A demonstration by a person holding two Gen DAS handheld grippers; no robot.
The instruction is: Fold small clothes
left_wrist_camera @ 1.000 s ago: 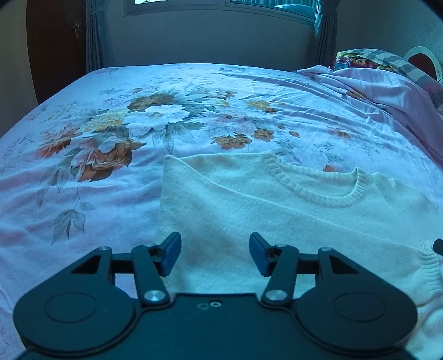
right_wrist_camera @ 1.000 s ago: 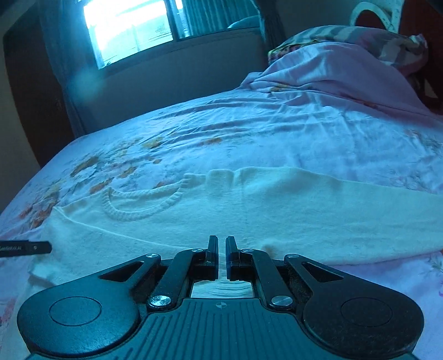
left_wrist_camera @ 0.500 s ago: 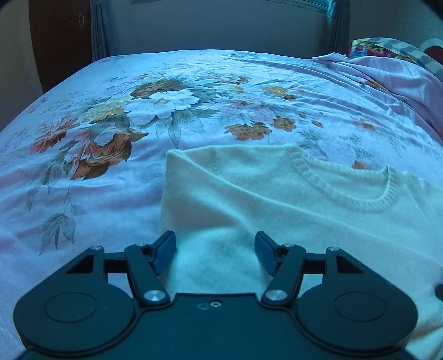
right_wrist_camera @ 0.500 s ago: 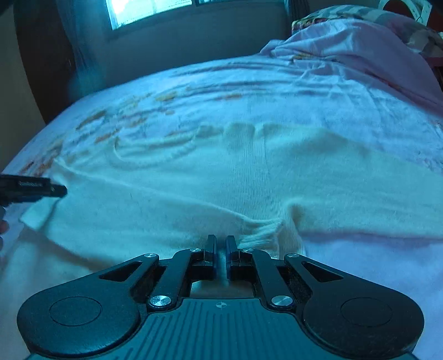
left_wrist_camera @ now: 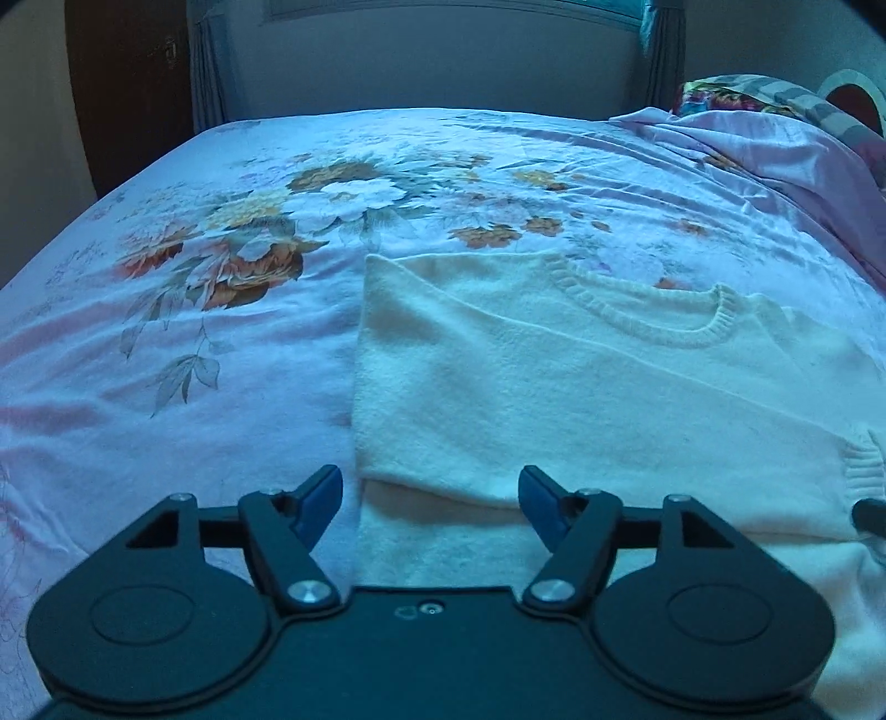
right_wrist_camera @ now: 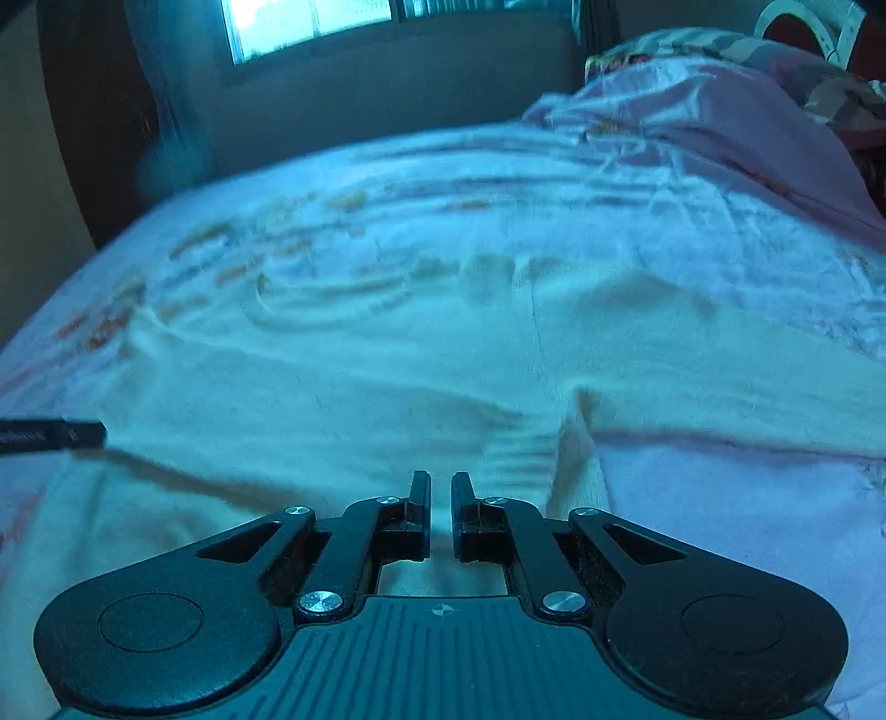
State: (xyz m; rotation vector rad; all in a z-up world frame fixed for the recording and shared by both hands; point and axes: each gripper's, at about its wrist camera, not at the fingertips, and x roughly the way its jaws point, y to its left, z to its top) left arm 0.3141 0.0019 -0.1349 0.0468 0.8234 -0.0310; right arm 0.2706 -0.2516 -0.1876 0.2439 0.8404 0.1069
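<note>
A cream knitted sweater (left_wrist_camera: pixel 554 382) lies flat on the floral bedsheet (left_wrist_camera: pixel 194 332), its ribbed neckline (left_wrist_camera: pixel 664 327) toward the far side. Its left sleeve is folded across the body, the ribbed cuff (left_wrist_camera: pixel 864 465) at the right edge. My left gripper (left_wrist_camera: pixel 431 493) is open, its blue pads over the sweater's near left edge, holding nothing. In the right wrist view the sweater (right_wrist_camera: pixel 360 376) is blurred by motion. My right gripper (right_wrist_camera: pixel 441 493) has its jaws almost together just behind the ribbed cuff (right_wrist_camera: pixel 520 443); whether cloth is pinched between them is unclear.
A bunched pink blanket (left_wrist_camera: pixel 775 155) and pillows (right_wrist_camera: pixel 775 61) lie at the bed's far right. A wall with a window (right_wrist_camera: pixel 332 22) and curtains stands behind the bed. The left gripper's finger tip (right_wrist_camera: pixel 55 435) shows at the left edge of the right wrist view.
The right gripper has carried the sleeve cuff across the sweater's body and its jaws have parted slightly. The left gripper has drawn back a little from the sweater and stayed open.
</note>
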